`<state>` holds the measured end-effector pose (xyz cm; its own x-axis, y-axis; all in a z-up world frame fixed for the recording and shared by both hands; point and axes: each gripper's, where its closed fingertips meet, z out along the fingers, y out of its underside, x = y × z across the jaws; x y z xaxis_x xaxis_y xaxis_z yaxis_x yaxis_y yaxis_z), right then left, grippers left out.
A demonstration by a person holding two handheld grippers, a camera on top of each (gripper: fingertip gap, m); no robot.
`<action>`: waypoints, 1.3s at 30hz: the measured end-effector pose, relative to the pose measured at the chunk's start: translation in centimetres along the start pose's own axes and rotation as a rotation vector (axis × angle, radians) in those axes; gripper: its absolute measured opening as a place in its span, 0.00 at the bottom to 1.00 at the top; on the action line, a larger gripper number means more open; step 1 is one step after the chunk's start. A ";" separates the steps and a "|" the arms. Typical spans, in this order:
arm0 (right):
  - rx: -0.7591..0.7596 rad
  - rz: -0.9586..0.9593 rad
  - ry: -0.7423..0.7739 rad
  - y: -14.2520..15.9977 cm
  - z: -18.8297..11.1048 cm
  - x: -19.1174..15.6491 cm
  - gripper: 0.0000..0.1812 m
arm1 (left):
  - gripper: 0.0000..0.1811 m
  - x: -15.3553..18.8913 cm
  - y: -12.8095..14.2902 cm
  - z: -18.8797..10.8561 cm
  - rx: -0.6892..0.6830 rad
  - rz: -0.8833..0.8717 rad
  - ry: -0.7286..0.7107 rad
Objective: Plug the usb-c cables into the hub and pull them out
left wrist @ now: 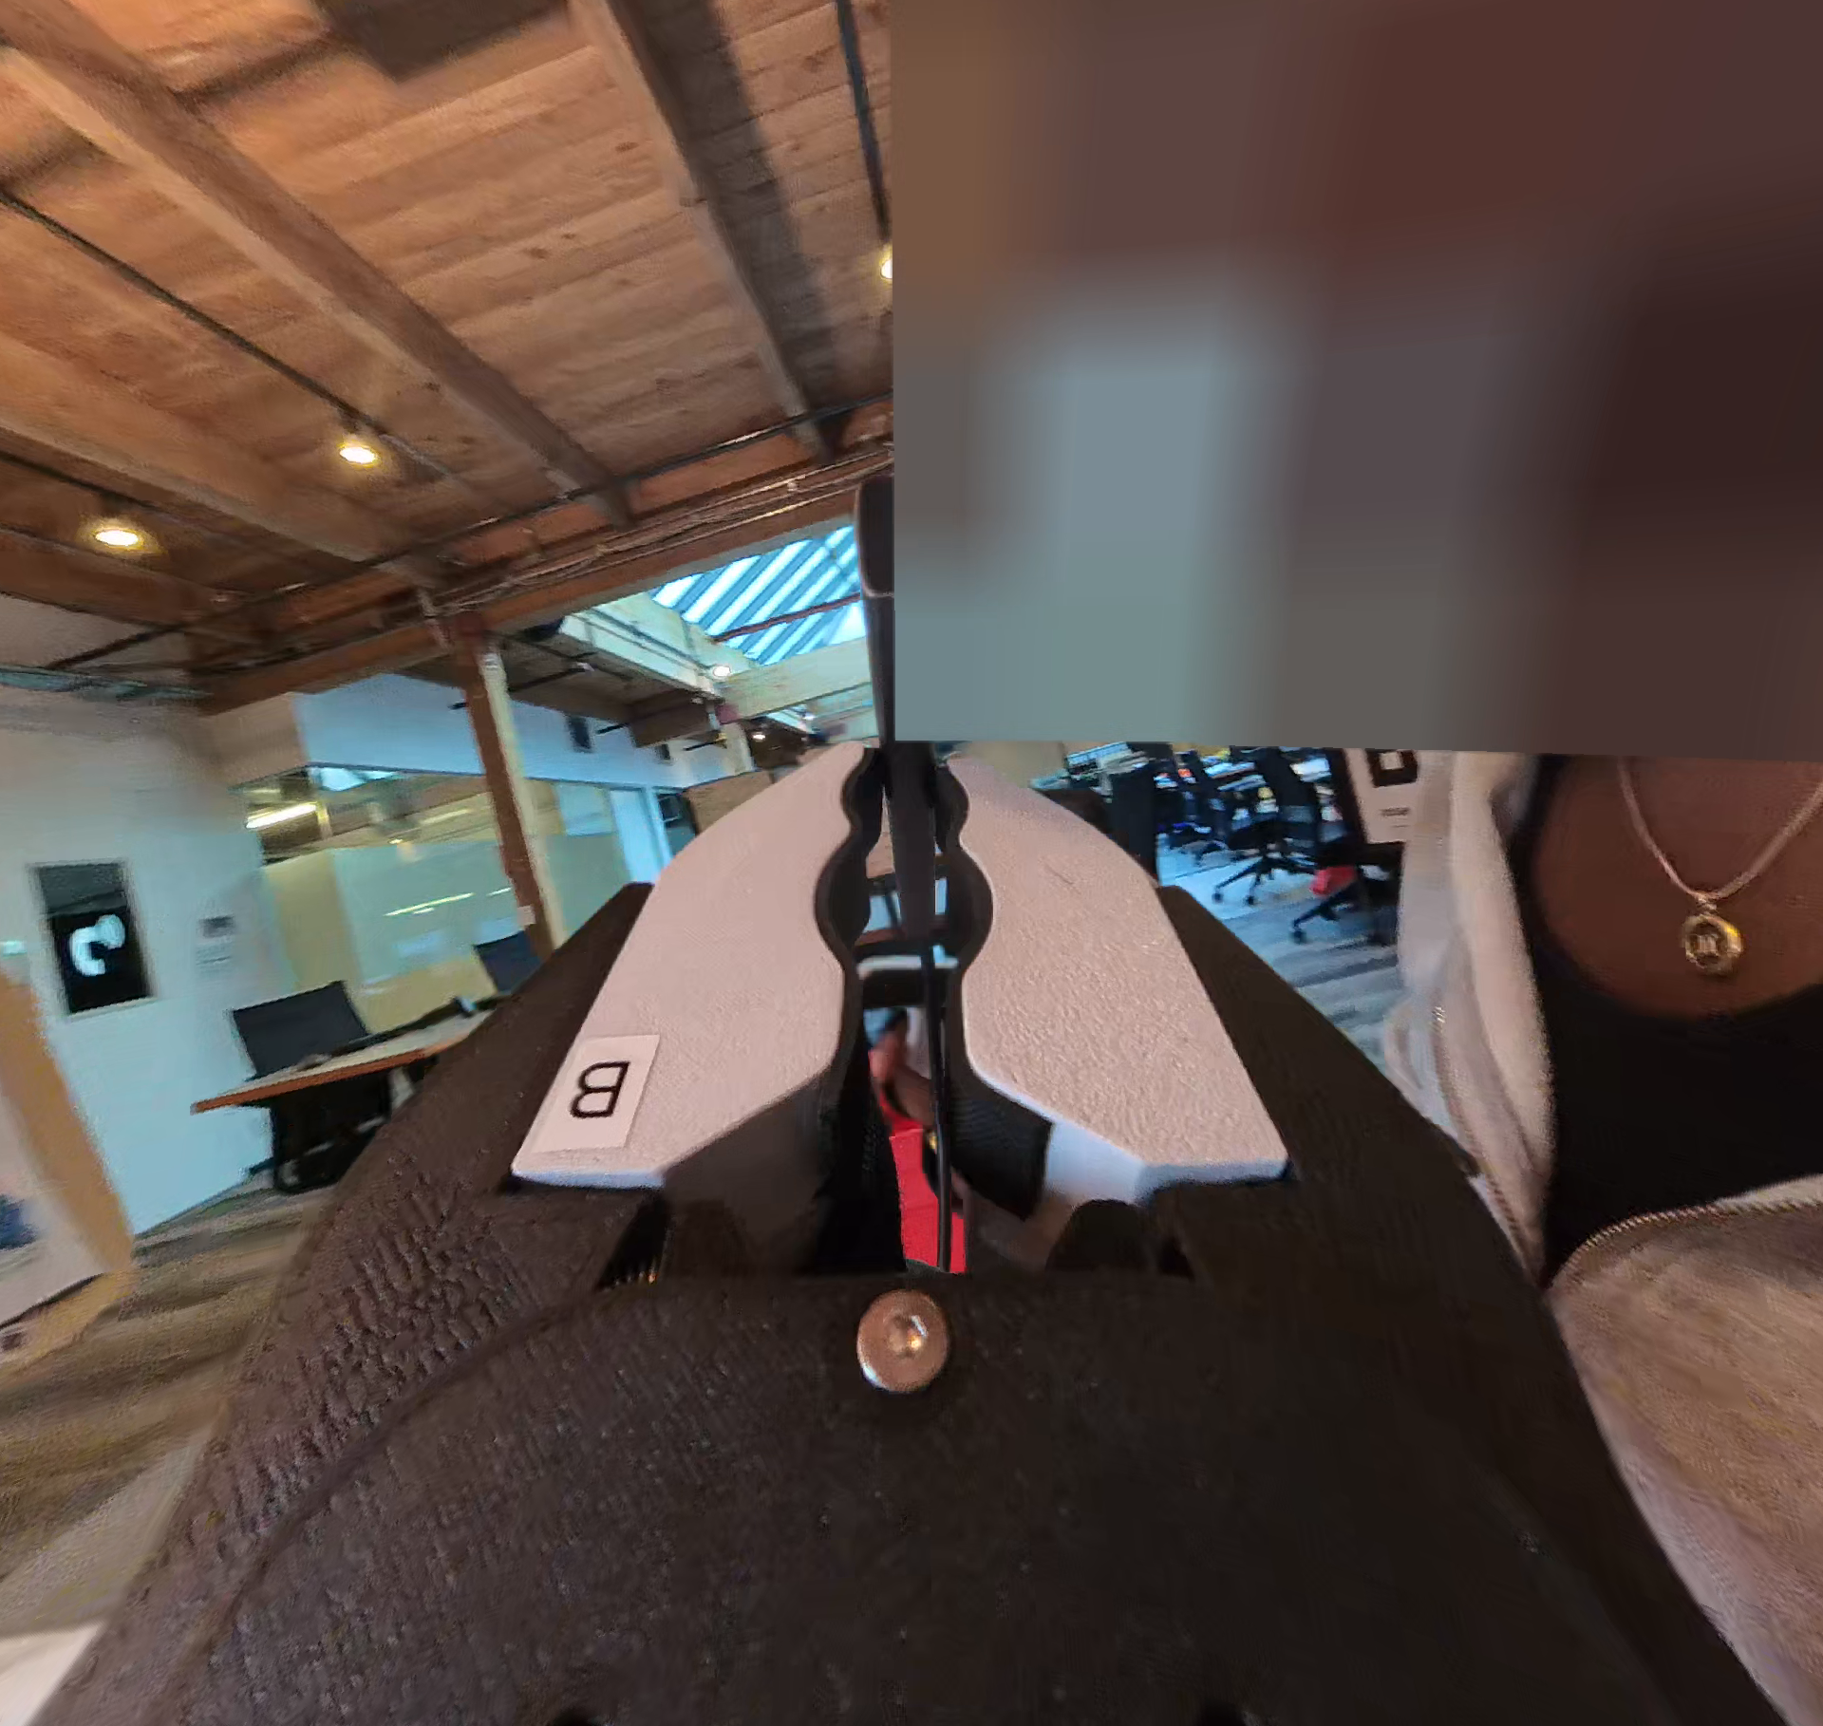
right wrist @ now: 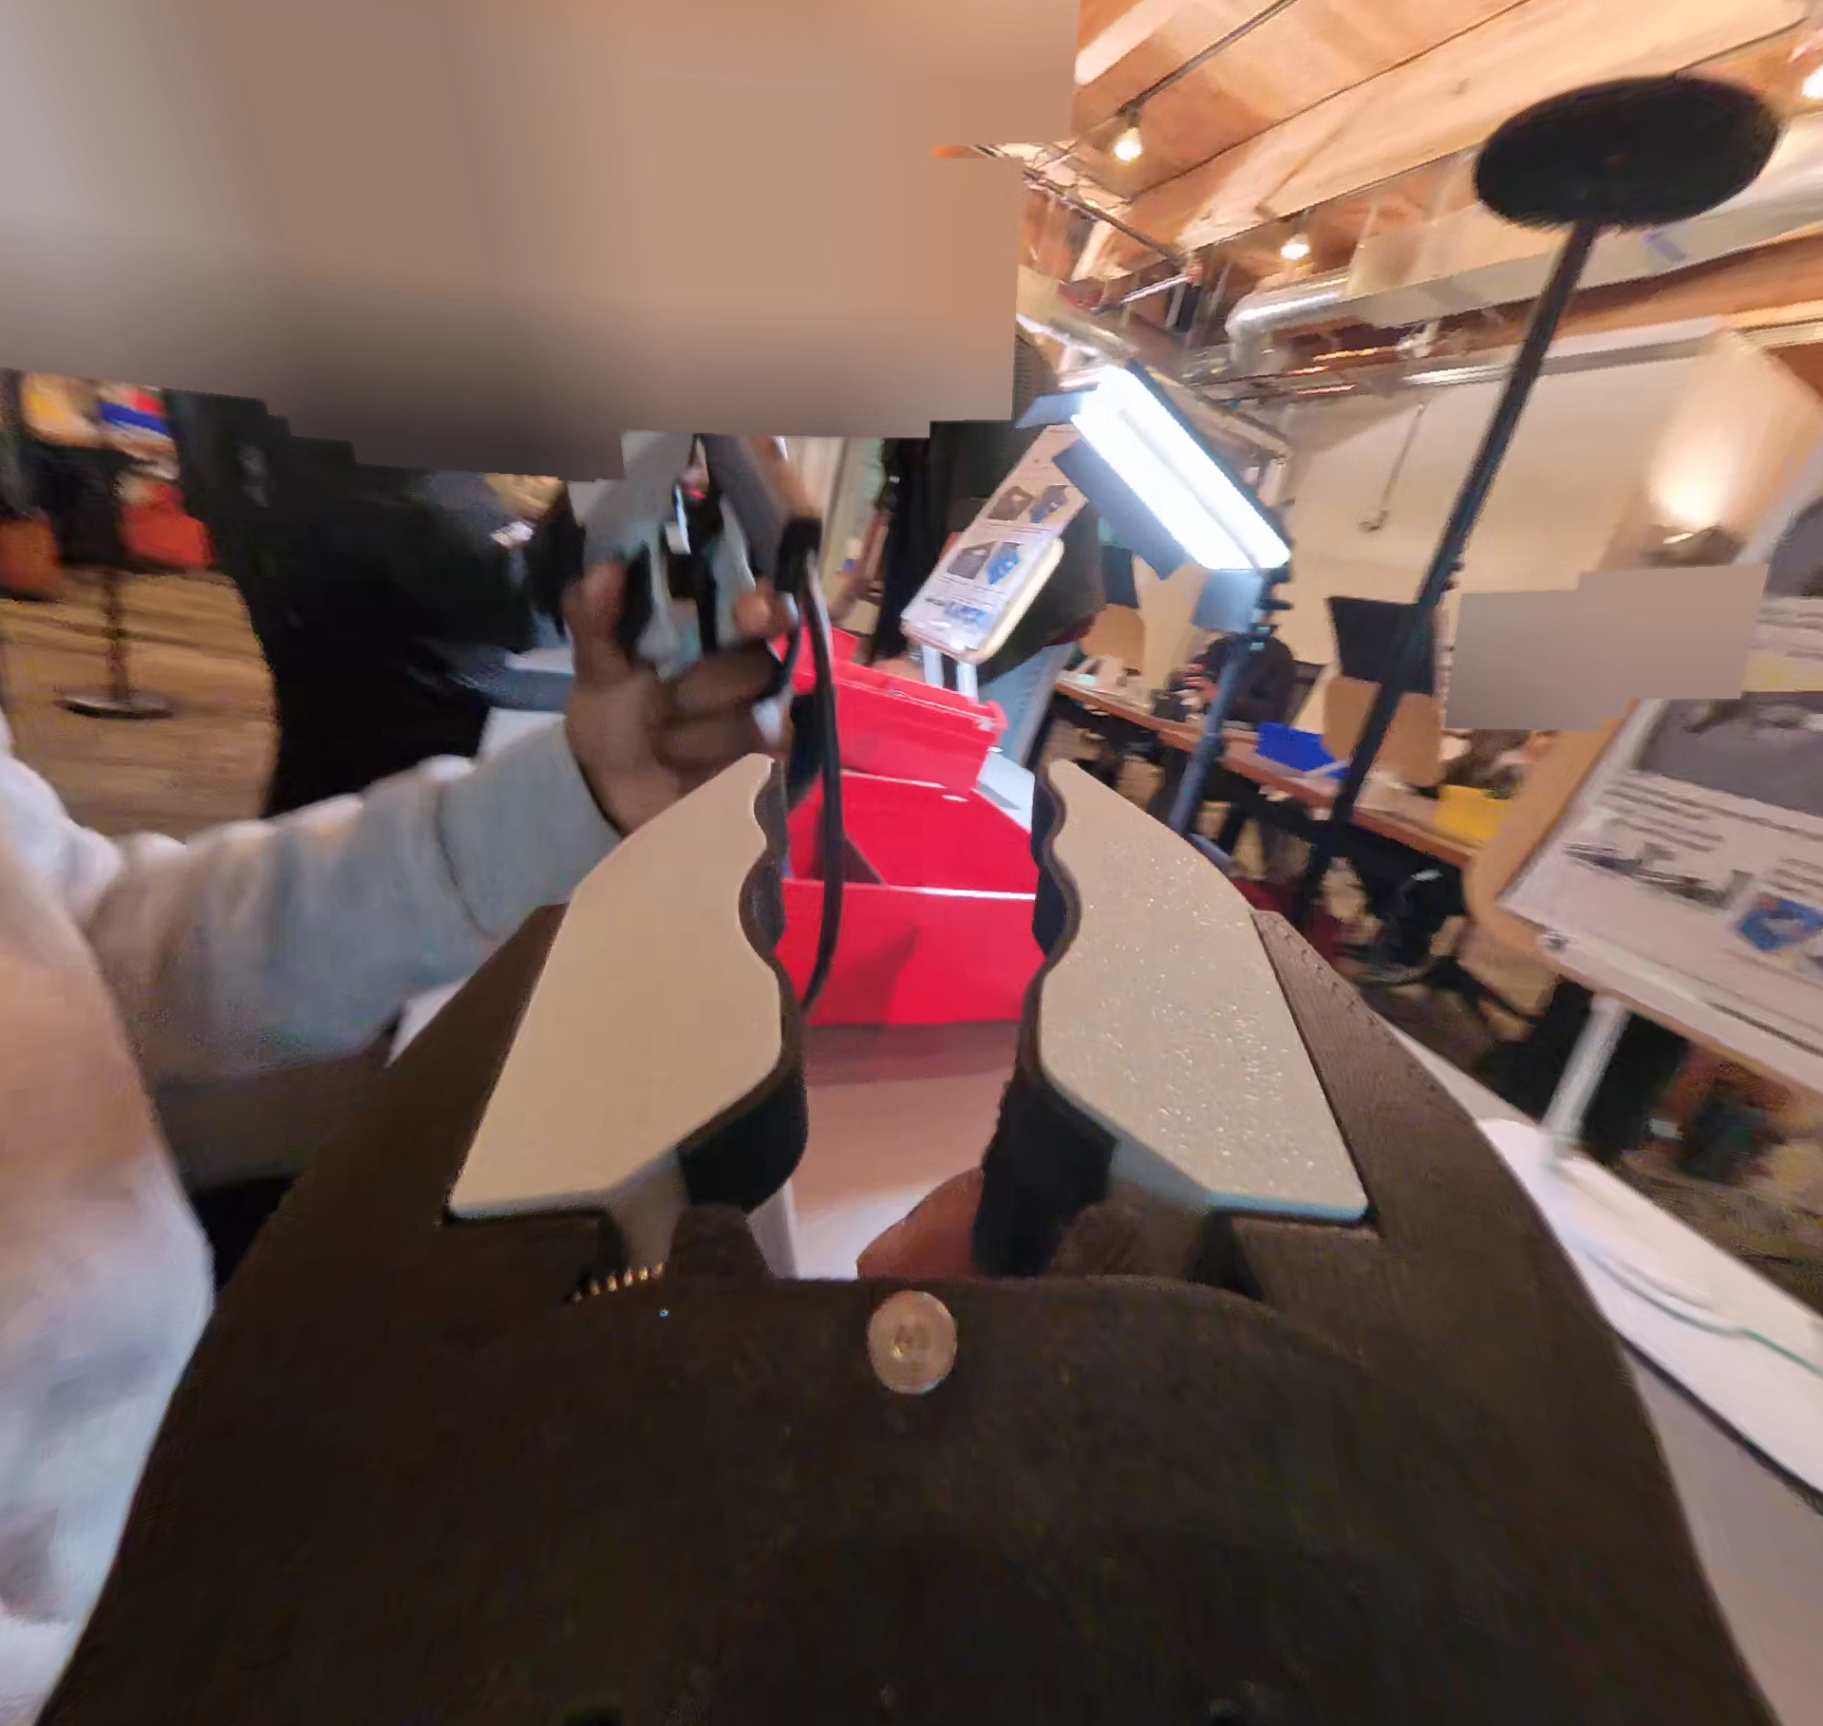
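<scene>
Left gripper tilted at ceiling, clamped on black cable poking out at 12 o'clock; right gripper spread, empty, red bin beyond.

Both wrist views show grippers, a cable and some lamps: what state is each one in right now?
Left gripper: shut on the black cable, raised and pointing up toward the ceiling.
Black cable: pinched between the fingertips, its free end hanging down.
Right gripper: open, holding nothing.
Red bin: open-topped, contents not visible.
Panel light: switched on.
Ceiling spotlights: lit.
</scene>
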<state>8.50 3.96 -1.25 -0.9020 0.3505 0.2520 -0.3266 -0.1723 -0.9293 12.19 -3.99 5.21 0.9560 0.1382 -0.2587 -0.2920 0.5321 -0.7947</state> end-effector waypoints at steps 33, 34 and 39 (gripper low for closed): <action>-1.135 -0.596 -0.094 17.8 -14.2 -1.3 0.09 | 0.29 -2.0 0.8 -16.4 -0.663 0.257 -0.773; -1.140 -0.535 -0.120 17.9 -14.4 -1.7 0.11 | 0.30 -2.0 1.1 -17.1 -0.715 0.253 -0.786; -1.048 -0.214 -0.154 16.3 -13.7 -2.6 0.25 | 0.30 -2.1 2.6 -20.2 -0.886 0.161 -0.853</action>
<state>9.41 12.89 -20.75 -0.9048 0.1473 0.3995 -0.1434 0.7780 -0.6117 8.81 -19.73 -7.39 0.5235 0.8252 -0.2120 -0.0089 -0.2436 -0.9698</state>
